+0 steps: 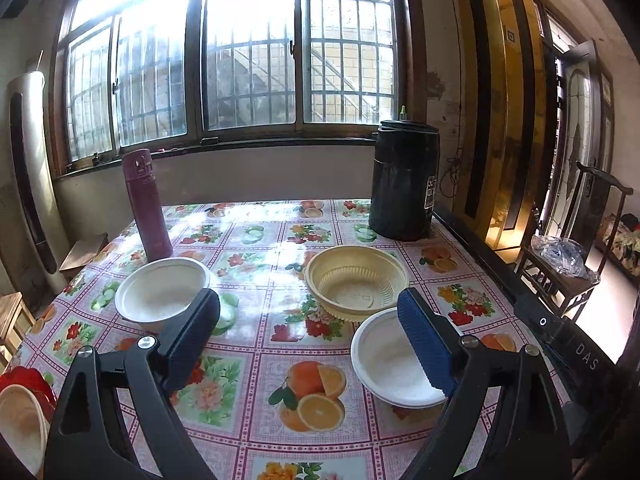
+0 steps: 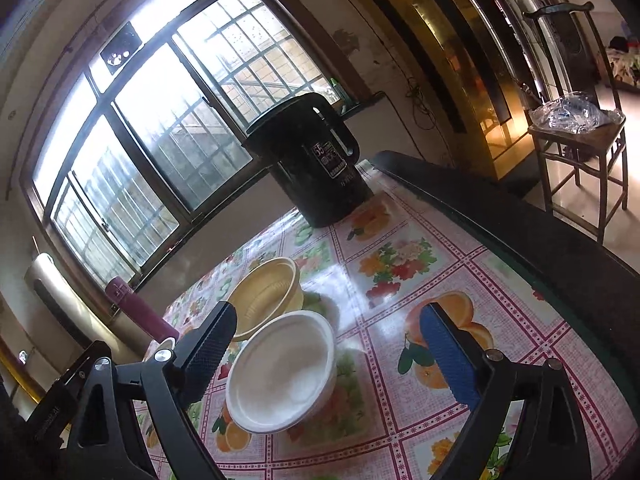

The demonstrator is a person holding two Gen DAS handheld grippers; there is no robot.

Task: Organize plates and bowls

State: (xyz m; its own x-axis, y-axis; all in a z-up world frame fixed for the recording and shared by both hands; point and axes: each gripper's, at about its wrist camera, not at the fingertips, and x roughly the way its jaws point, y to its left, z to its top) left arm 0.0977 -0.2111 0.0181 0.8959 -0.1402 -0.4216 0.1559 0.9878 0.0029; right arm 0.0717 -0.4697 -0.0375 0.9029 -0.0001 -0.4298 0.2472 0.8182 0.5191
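On the flowered tablecloth (image 1: 256,320) a yellow ribbed bowl (image 1: 356,284) stands in the middle, with a white bowl (image 1: 160,292) to its left and another white bowl (image 1: 388,364) in front of it at the right. My left gripper (image 1: 310,338) hangs open above the cloth; its right finger (image 1: 428,344) overlaps the nearer white bowl. A further white bowl (image 1: 20,420) shows at the bottom left edge. In the right wrist view my right gripper (image 2: 328,354) is open, and the white bowl (image 2: 280,372) lies between its fingers without touching the pads. The yellow bowl (image 2: 266,296) sits just behind.
A maroon flask (image 1: 146,204) stands at the far left of the table and a tall black jug (image 1: 404,180) at the far right. A long black bar (image 2: 520,220) runs along the table's right edge. Beyond it is a wooden chair (image 2: 580,140) with a plastic bag.
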